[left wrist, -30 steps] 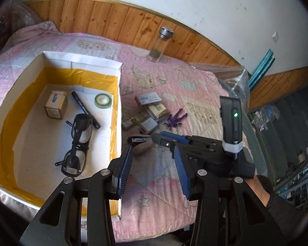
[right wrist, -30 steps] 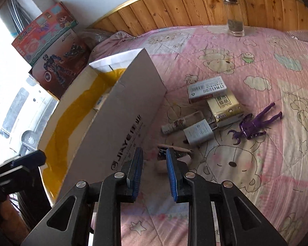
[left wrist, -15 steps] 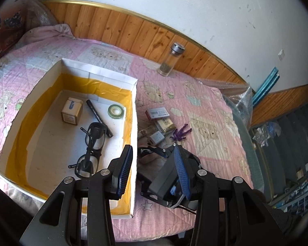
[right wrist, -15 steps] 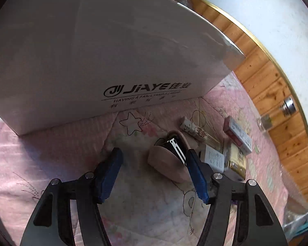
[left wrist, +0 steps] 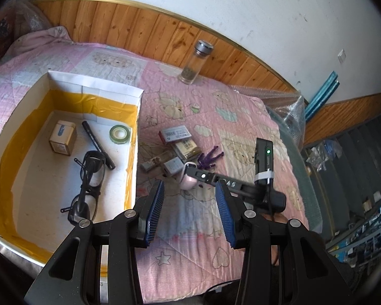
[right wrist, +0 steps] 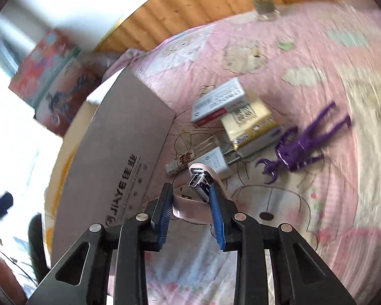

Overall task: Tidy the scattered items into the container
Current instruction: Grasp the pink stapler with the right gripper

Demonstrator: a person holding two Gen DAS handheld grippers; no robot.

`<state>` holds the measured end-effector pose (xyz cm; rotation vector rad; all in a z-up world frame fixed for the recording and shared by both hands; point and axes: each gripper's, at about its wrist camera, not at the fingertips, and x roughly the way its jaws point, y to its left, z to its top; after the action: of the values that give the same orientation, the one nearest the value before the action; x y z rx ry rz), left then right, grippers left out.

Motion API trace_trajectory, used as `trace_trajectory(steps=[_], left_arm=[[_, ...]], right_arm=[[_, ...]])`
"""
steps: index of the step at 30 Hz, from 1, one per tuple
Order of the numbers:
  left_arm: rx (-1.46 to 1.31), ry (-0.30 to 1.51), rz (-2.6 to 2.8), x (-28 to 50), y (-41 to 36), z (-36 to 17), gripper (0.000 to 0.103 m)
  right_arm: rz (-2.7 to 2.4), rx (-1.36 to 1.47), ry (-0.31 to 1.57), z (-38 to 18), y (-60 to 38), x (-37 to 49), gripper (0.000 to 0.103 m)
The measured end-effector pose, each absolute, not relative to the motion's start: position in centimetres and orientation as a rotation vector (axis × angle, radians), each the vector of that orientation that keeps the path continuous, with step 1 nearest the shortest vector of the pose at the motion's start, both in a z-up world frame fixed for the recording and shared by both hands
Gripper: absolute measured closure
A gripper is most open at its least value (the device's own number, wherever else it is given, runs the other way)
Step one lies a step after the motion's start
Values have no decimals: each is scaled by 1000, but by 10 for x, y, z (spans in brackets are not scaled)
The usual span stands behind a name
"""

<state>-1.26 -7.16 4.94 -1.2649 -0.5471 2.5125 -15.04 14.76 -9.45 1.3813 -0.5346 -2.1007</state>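
My right gripper (right wrist: 190, 195) is shut on a pale pink stapler (right wrist: 193, 208), whose metal tip sticks up between the fingers; it also shows in the left wrist view (left wrist: 189, 179), lifted just above the quilt. My left gripper (left wrist: 189, 203) is open and empty above the bed's front. The white box with yellow lining (left wrist: 134, 117) lies to the left and holds glasses (left wrist: 89, 178), a black pen (left wrist: 97, 145), a tape roll (left wrist: 119, 133) and a small carton (left wrist: 63, 141). Small boxes (right wrist: 219, 103) and a purple toy figure (right wrist: 299, 147) lie beyond the stapler.
A glass bottle (left wrist: 196, 62) stands at the wooden headboard (left wrist: 139, 30). Bubble wrap (left wrist: 284, 104) lies at the bed's far right. The box's grey outer wall (right wrist: 119, 157) stands close on the left of my right gripper. Toy boxes (right wrist: 50, 76) lean by the wall.
My right gripper has closed on the pink stapler and raised it off the quilt, swinging toward the scattered items. My left gripper has drawn back a little, still open.
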Motion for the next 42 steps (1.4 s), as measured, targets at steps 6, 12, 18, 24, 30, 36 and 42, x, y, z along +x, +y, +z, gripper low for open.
trace_trajectory(steps=[6,12,18,24,30,36,42], left_arm=[[-1288,-479,2465,-23,-51,47,59],[-1384,-393,2457,-58,-24,24,58],[-1430,-385,2448,-64,-19,11,58],[-1467,-413,2454,-68,-28,1,58],[-1442,-433,2453,-70,-31,7,58],[-1428,-481,2426,-73,-31,9,58],[-1425,-489,2411,-76,-29,8,58]], right_arm=[[-1962,1501,-1123,-122,212,-150,80],[-2064,1570,-1156,-128,248,-153,80],[-2068,1545,-1106,-134,231,-145,62],[-2175,1548,-928,-122,207,-127,50],[-2441,1419,-423,-95,175,-100,50],[-2370,1266,370,-107,98,-87,50],[-2368,1412,145,-122,136,-143,65]])
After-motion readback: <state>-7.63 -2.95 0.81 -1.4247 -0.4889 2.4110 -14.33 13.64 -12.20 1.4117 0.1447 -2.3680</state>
